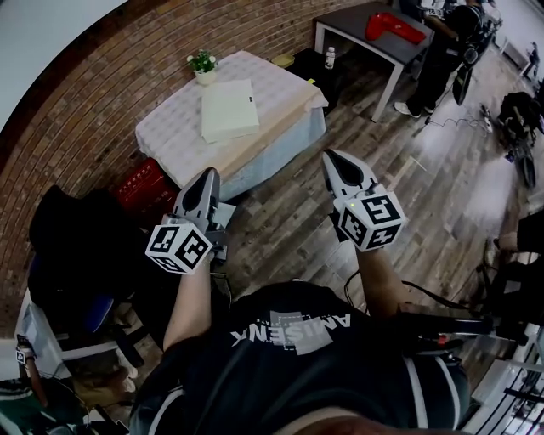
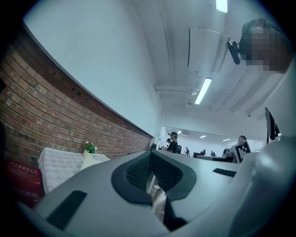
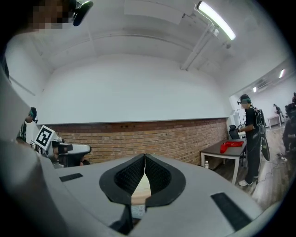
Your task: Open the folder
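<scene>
Jaws together, left gripper [image 1: 207,175] and right gripper [image 1: 332,158] point level toward folder [image 1: 229,109].

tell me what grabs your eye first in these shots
Two claws reach out in the foreground, the left claw and the right claw, both shut and empty. Beyond them a cloth-covered table stands by the brick wall, with a pale folder lying closed on it and a small potted plant at its far edge. A red object lies on a dark table at upper right.
</scene>
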### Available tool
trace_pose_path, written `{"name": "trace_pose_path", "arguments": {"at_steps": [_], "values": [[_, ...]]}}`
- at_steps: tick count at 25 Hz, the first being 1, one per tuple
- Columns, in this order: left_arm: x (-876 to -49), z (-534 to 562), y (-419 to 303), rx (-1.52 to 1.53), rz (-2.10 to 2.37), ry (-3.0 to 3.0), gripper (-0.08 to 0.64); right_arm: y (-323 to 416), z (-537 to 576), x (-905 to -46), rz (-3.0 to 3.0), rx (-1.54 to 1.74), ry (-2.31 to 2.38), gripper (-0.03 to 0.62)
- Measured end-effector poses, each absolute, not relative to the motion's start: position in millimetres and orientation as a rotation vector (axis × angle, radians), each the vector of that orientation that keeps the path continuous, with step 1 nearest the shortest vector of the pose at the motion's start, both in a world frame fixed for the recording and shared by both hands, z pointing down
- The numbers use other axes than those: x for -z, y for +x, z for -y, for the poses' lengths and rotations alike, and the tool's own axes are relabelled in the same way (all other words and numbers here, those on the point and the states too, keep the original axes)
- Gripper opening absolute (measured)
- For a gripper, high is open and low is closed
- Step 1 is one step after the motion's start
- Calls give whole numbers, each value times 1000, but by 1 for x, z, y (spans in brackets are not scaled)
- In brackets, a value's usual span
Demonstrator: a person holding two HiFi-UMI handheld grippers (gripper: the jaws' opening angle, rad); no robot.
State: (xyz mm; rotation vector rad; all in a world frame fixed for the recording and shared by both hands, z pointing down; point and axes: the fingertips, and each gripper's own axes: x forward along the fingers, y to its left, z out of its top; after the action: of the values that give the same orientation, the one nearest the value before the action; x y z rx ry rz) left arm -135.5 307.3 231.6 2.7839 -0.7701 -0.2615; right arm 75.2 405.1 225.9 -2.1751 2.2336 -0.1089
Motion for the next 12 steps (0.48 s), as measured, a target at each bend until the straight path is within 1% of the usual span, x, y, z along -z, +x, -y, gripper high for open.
{"name": "trace_pose_path", "arguments": {"at_steps": [4, 12], "values": [[-233, -288, -125, 272, 850, 2739, 12, 96, -390, -228, -2254, 123, -2141, 40], [-239, -264, -123, 201, 964, 2752, 12, 112, -358, -237, -2265, 170, -2087, 40]]}}
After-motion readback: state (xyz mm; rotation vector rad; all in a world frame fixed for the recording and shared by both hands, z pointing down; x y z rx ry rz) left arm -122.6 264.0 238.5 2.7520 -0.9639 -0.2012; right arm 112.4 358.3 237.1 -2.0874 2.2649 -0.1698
